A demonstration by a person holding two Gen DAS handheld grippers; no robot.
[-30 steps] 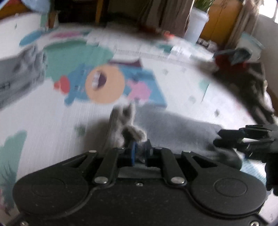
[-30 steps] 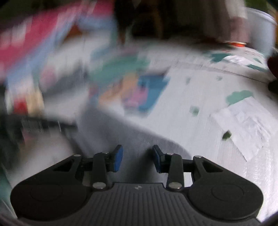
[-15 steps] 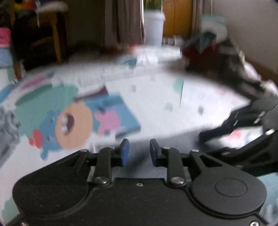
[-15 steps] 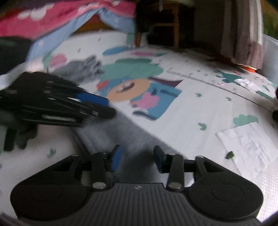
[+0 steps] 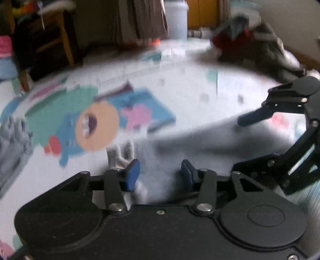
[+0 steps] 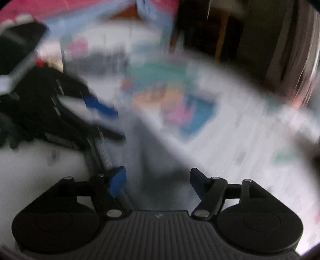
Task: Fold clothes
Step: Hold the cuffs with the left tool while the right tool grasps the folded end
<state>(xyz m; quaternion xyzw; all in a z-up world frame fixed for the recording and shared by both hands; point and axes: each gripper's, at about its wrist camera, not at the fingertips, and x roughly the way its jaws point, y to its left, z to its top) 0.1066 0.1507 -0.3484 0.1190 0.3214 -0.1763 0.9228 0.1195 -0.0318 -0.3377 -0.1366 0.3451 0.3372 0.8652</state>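
On the cartoon-print play mat (image 5: 180, 96), a grey garment (image 5: 200, 140) lies spread between both tools. Left tongs (image 5: 159, 175) are opening, blue pads apart, cloth beneath but not pinched. Right tongs (image 6: 158, 180) are opening wider, also gripping nothing, with grey fabric running up between the jaws. Likely both have let go to leave a fold lying flat. Pile of other clothes (image 5: 250, 46) waits at the far edge. Views heavily blurred.

Two tools: the left tool (image 5: 159, 173) and the right tool (image 6: 158, 181). One grey garment (image 5: 200, 144) lies near, on one cartoon-printed mat (image 5: 180, 96). One white bucket (image 5: 177, 19) stands far off. One heap of clothes (image 5: 250, 46) sits far right.
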